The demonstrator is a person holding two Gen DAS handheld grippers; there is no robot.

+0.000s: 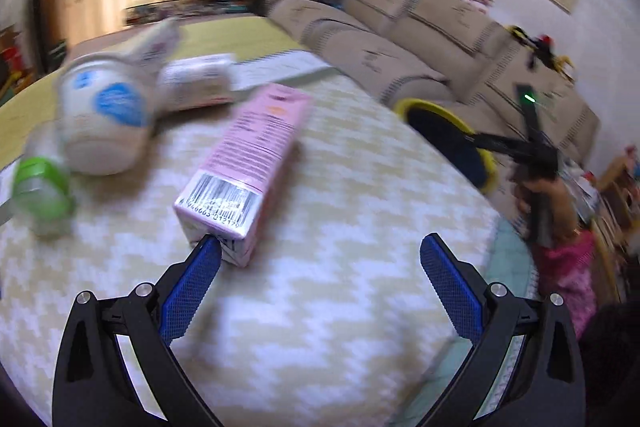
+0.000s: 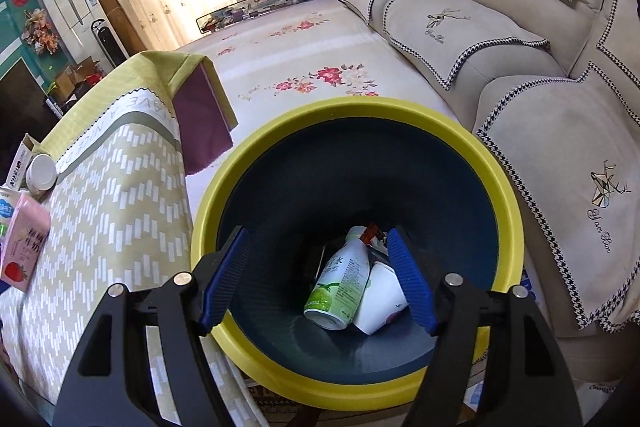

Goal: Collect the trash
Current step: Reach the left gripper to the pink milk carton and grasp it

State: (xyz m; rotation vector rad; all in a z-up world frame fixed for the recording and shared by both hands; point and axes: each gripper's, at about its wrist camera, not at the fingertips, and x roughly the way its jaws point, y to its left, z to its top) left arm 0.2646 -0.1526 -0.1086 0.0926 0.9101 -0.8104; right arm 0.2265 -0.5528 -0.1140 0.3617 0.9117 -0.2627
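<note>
A pink carton [image 1: 248, 151] lies on the patterned tablecloth [image 1: 320, 227]. My left gripper [image 1: 320, 247] is open just in front of it, its left fingertip touching the carton's near end. Behind lie a white cup [image 1: 104, 115], a green-labelled bottle [image 1: 40, 187] and a white box [image 1: 200, 79]. My right gripper [image 2: 318, 243] is open and empty above the yellow-rimmed bin [image 2: 500, 187]. Inside the bin lie a green-labelled bottle [image 2: 340, 283] and a white cup [image 2: 380, 303]. The pink carton [image 2: 22, 247] also shows at the left of the right wrist view.
A beige sofa [image 2: 500, 47] stands right of the bin, a floral rug [image 2: 312, 67] beyond it. The table [image 2: 112, 187] is left of the bin. The bin [image 1: 448, 131] and the right gripper [image 1: 520, 147] show past the table edge in the left wrist view.
</note>
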